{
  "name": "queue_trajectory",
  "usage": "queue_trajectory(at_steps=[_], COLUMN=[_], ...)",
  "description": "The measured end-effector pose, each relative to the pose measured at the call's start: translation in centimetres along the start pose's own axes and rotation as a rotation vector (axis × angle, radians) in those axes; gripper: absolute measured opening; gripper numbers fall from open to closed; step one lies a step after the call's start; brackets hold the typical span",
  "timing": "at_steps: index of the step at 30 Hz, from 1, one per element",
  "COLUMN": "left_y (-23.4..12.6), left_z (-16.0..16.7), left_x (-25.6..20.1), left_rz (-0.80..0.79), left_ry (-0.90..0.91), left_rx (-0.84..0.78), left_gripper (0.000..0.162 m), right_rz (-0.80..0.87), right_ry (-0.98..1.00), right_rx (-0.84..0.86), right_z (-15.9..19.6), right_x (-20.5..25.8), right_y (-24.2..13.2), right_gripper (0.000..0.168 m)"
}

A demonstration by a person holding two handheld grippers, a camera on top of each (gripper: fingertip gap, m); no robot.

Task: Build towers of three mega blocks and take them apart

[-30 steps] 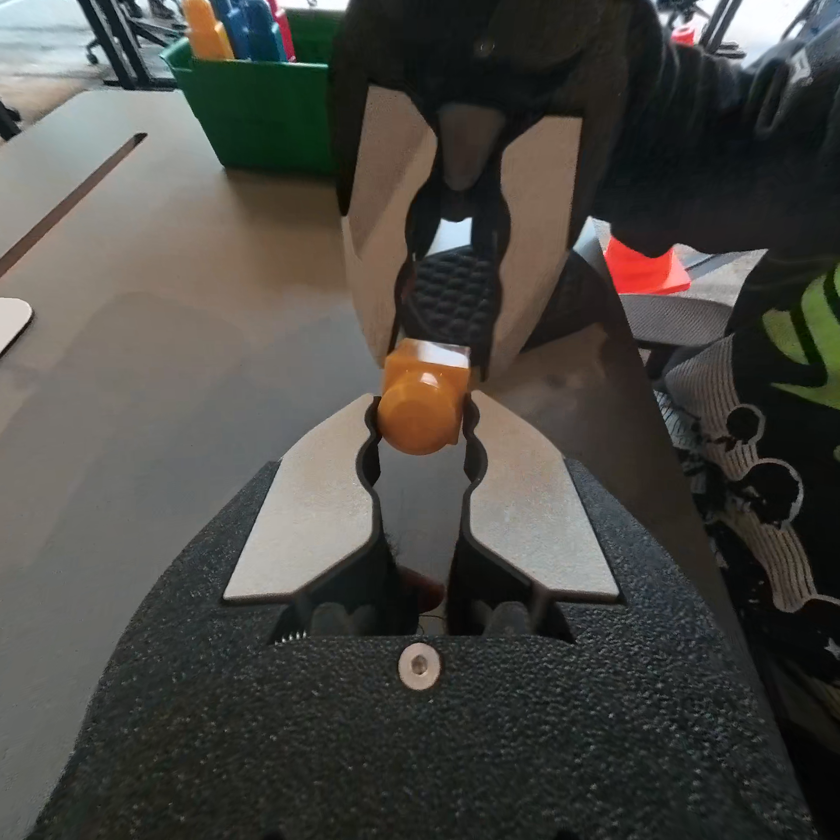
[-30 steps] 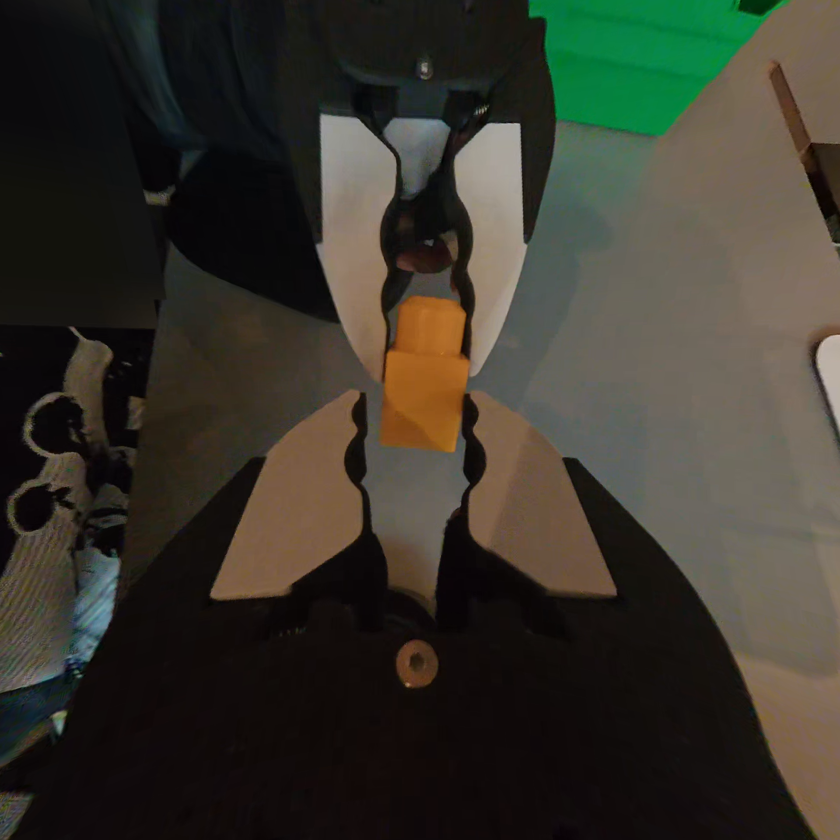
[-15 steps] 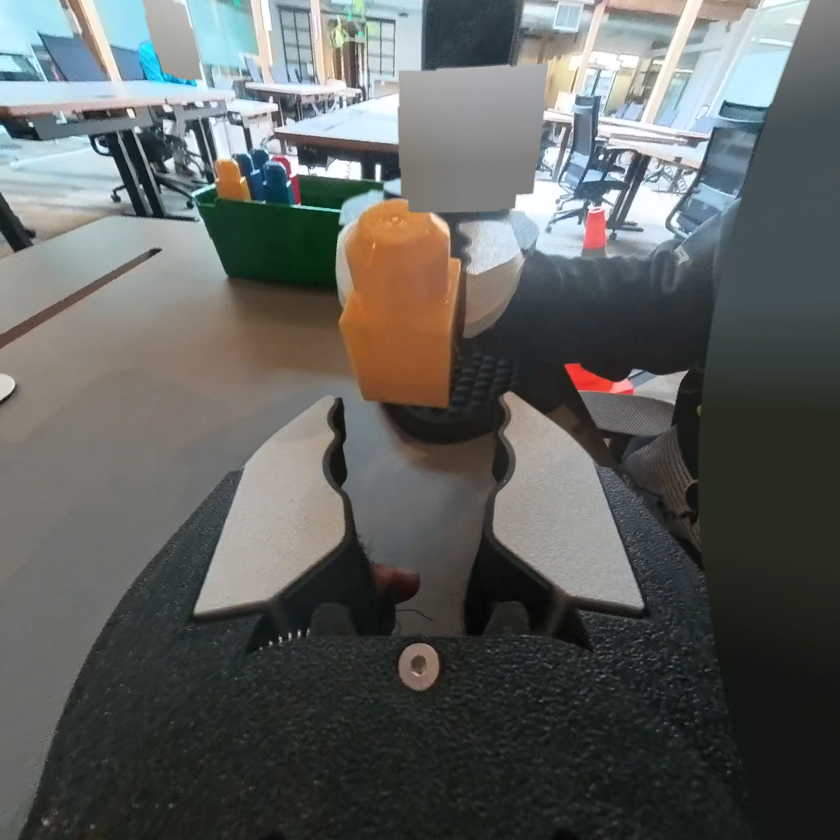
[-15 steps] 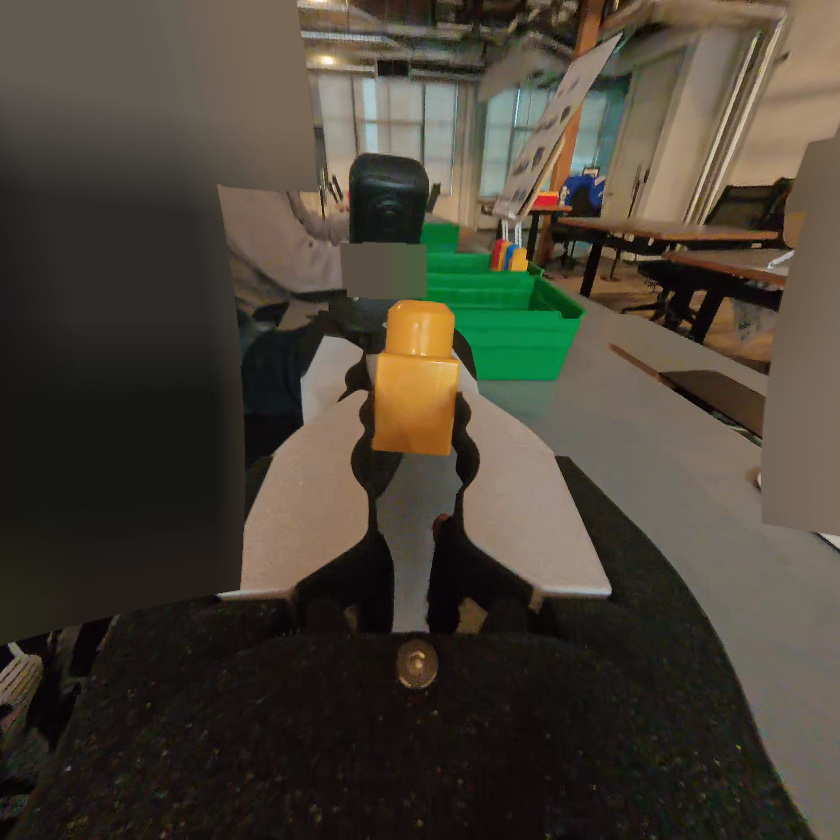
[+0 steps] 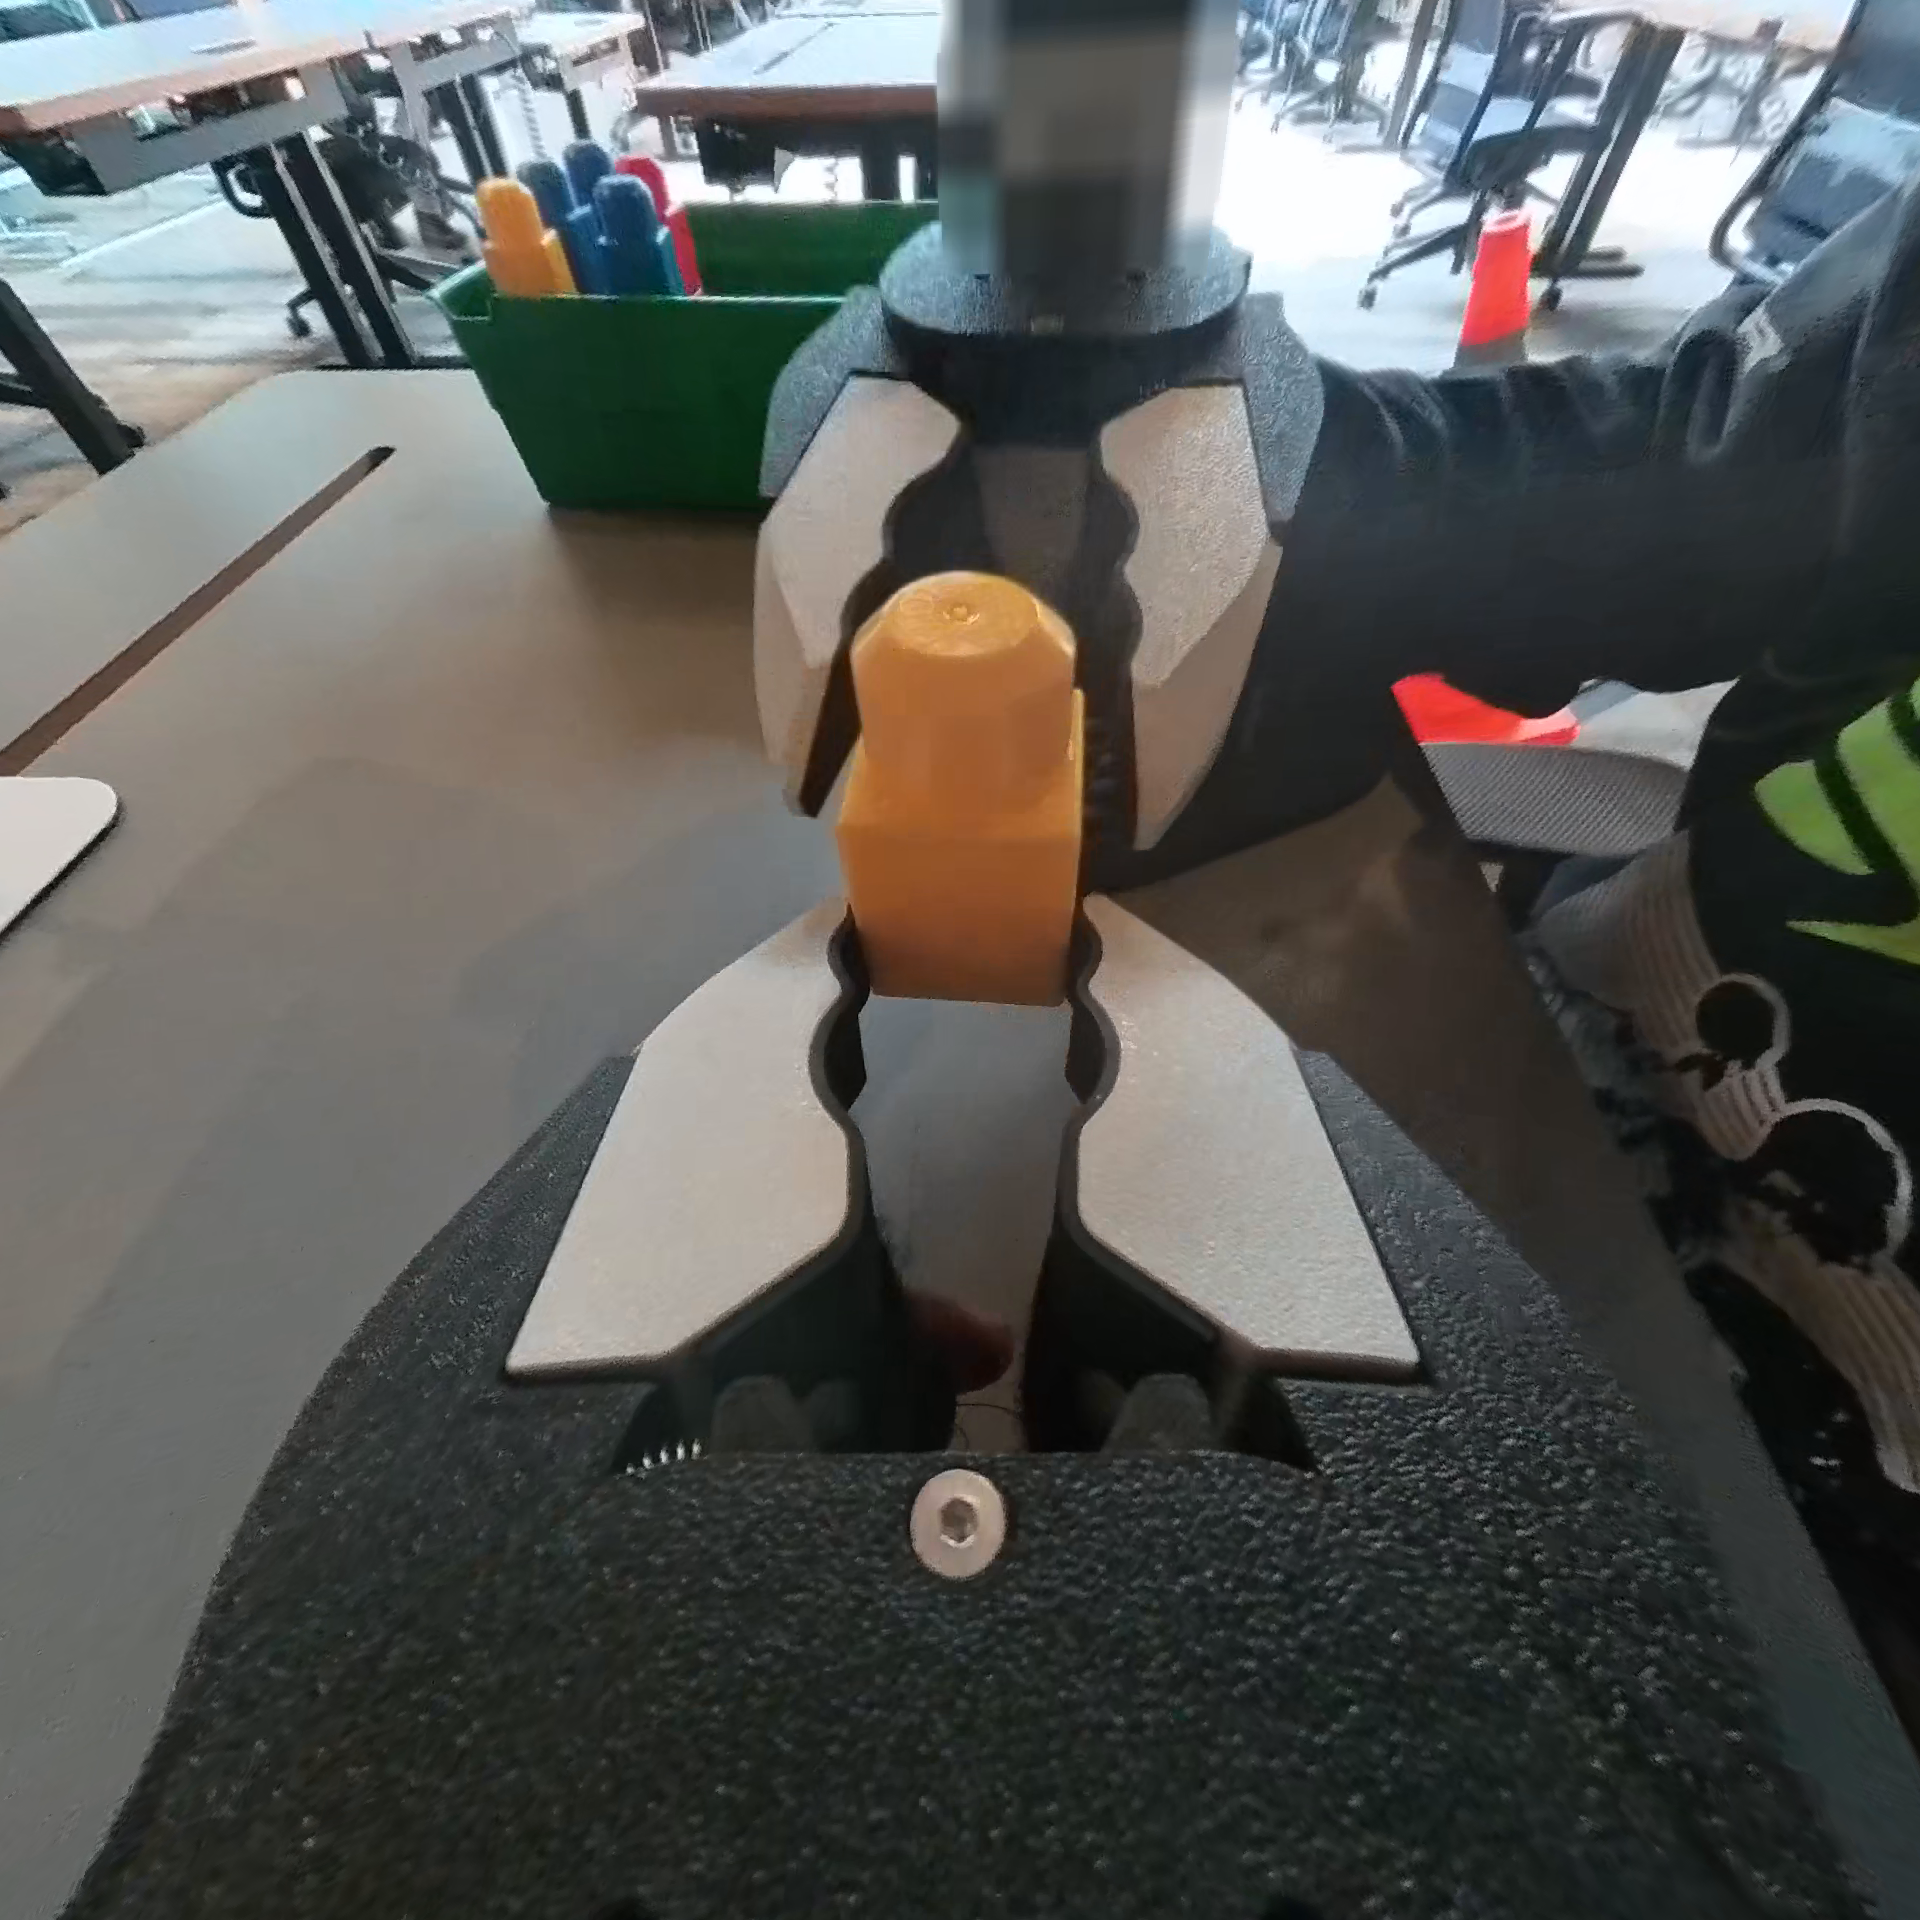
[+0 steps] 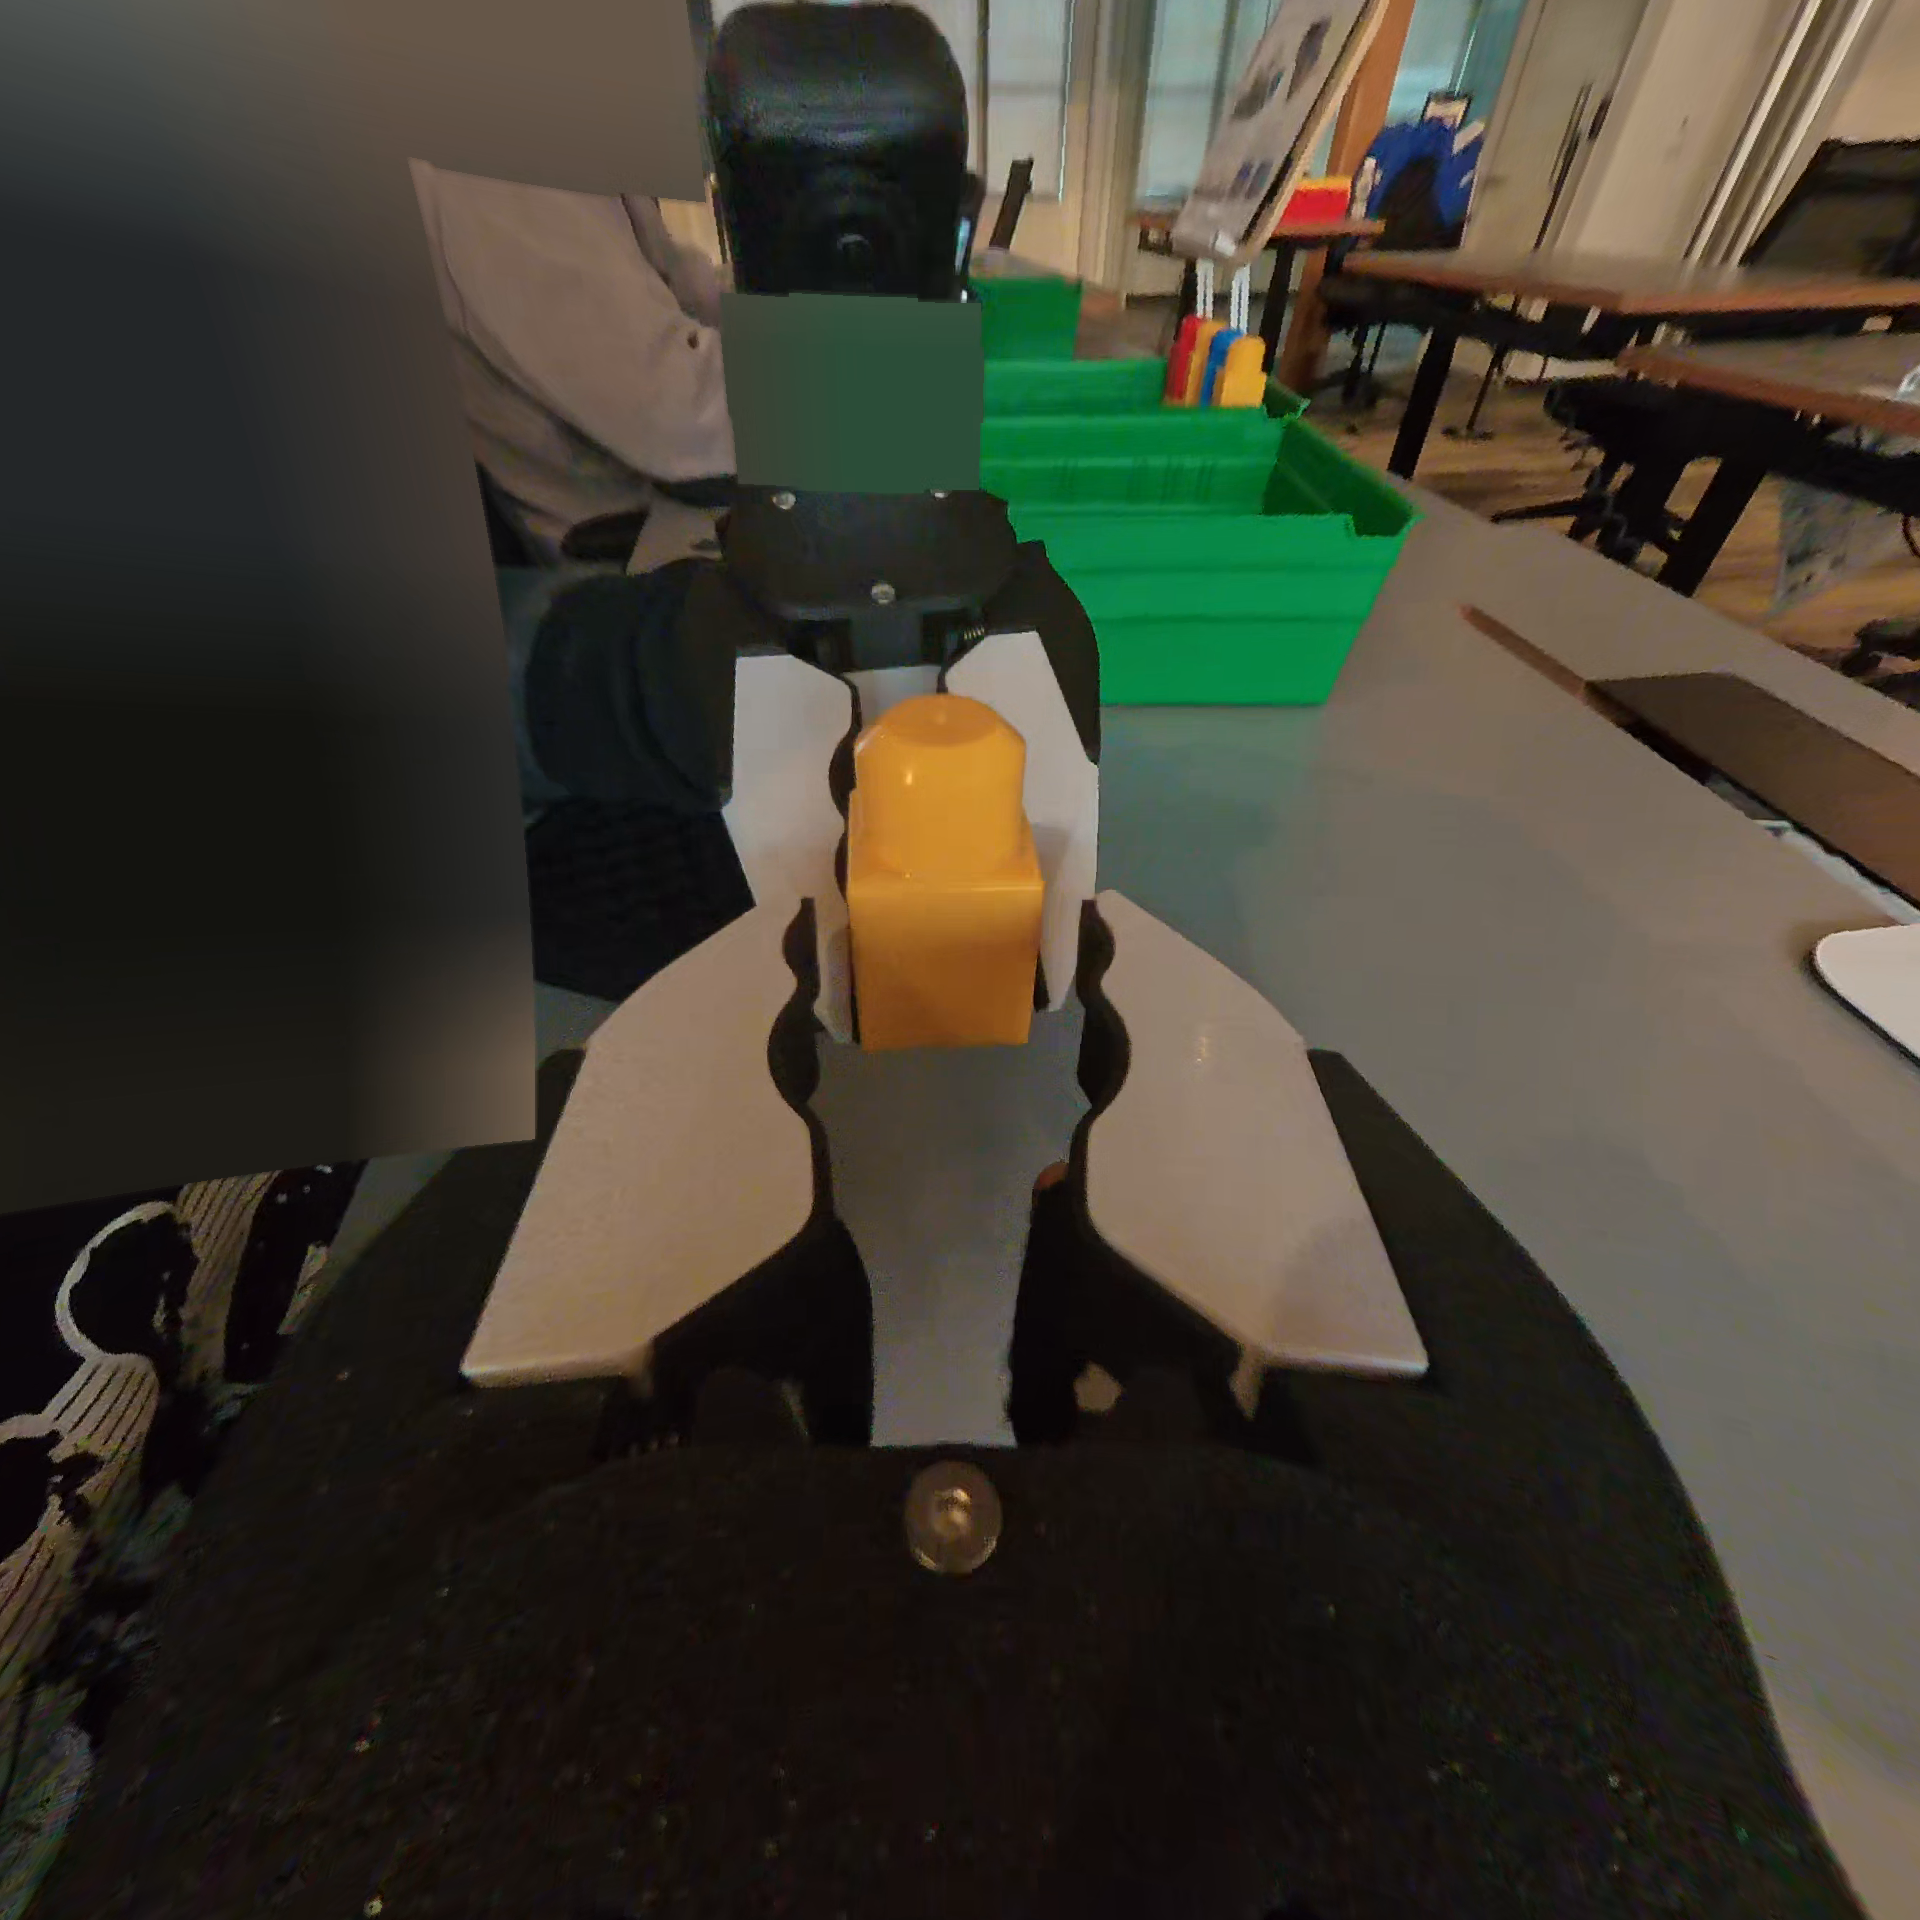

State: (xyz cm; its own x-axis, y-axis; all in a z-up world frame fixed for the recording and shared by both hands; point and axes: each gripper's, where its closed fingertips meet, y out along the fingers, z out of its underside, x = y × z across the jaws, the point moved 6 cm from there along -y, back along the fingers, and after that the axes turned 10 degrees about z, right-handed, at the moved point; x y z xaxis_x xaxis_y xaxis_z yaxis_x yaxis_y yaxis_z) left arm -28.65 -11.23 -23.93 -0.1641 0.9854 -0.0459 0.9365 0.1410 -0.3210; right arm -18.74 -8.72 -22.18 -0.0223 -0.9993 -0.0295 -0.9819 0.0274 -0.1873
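Broad grey tabletop [image 5: 364, 831], with a green bin [image 5: 644, 395] of spare blocks well ahead of the left hand-held gripper [image 5: 964, 935]. That one is clamped on the base of the orange block [image 5: 961, 790], stud up, ready for stacking I'd say. The right hand-held gripper [image 6: 945, 935] faces it nose to nose, its jaws a little wider than the block and not touching. It looks like a handover. I can't tell whether the block rests on the tabletop.

office desks [image 5: 187, 94], chairs [image 5: 1496, 135], windows [image 6: 1184, 94]
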Motion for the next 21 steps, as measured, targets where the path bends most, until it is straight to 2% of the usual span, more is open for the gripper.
queue_trajectory(at_steps=[3, 10, 18, 21], left_y=[0.27, 0.48, 0.57, 0.17], left_z=[0.13, 0.61, 0.65, 0.68], left_x=[-0.15, -0.16, -0.24, 0.13], left_rz=[0.002, 0.0, 0.003, -0.005], left_ry=[0.008, 0.012, 0.028, -0.01], left_rx=[0.021, 0.077, 0.076, 0.068], left_gripper=[0.036, 0.036, 0.037, 0.052], right_rz=[0.003, 0.009, 0.015, 0.034], right_ry=[-0.041, -0.077, -0.127, -0.152], right_rx=[0.037, 0.032, 0.014, -0.02], right_z=[0.16, 0.41, 0.45, 0.29], right_x=[0.36, 0.4, 0.52, 0.37], right_y=[0.37, 0.44, 0.33, -0.01], right_gripper=[0.049, 0.036, 0.035, 0.035])
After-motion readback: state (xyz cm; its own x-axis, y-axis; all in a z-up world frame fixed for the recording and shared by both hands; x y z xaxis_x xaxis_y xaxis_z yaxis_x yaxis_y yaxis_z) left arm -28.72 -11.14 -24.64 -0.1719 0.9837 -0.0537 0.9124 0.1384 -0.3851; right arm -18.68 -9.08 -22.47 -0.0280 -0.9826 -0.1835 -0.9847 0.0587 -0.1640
